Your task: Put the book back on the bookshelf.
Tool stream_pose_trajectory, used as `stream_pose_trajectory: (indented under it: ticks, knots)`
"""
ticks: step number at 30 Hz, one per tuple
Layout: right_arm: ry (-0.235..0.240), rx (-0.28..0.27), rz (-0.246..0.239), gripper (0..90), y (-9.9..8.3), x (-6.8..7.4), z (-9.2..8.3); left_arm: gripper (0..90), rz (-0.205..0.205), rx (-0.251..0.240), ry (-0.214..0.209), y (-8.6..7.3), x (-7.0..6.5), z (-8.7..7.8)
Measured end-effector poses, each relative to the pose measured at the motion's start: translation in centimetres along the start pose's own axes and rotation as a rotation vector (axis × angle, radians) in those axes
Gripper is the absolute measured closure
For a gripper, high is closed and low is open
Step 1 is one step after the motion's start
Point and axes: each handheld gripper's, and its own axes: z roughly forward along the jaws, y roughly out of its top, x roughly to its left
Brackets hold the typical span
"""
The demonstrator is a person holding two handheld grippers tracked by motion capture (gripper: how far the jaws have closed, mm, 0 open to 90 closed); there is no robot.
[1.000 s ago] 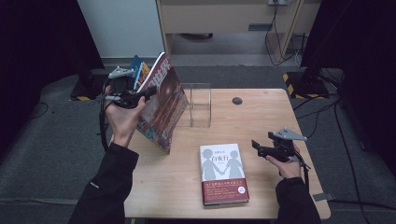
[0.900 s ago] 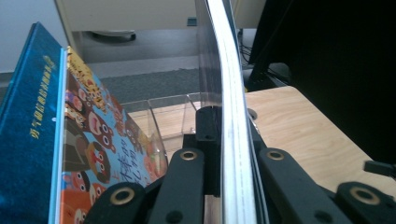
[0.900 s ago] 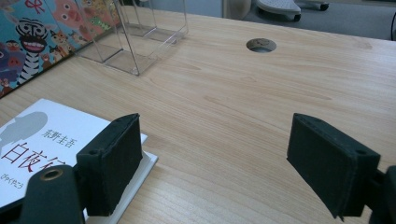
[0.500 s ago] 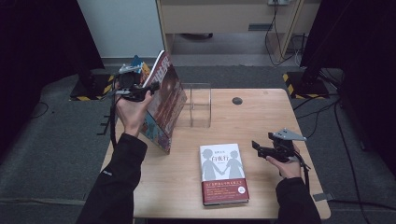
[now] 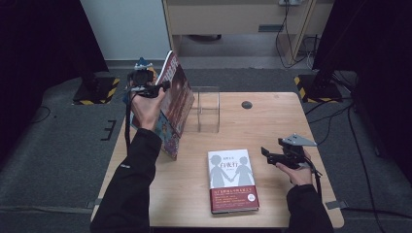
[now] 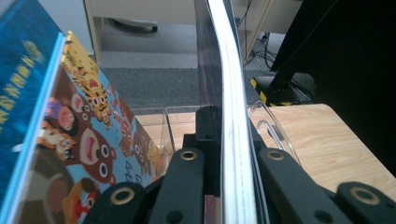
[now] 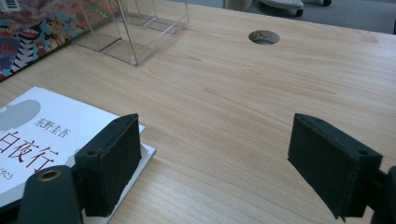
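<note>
Left gripper (image 5: 163, 87) fingers clamped on tilted dark book (image 5: 179, 94) edge; right gripper (image 5: 266, 154) fingers wide, beside white book (image 5: 232, 179)

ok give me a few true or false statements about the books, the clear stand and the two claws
1. The left claw is shut on the edge of a thin picture book. True.
2. The white book stands upright in the clear stand. False: it lies flat on the table, in front of the stand.
3. The right claw grips the white book. False: its jaws are open and hold nothing, just to the right of that book.
4. The clear stand holds no book. True.
5. The picture book lies flat on the table. False: it is held tilted, its lower corner near the table's left edge.
</note>
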Motion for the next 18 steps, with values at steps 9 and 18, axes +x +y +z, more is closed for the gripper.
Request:
stream_pose_trajectory:
  ticks: [9,18]
  knots:
    - [0.003,0.006,-0.007,17.0,-0.1,0.1,0.1,83.4,-0.031,0.016,0.021,-0.7,-0.1,3.0]
    - [0.011,0.014,-0.01,16.9,-0.2,-0.1,0.2,83.4,-0.071,0.043,0.041,-1.5,0.6,4.9]
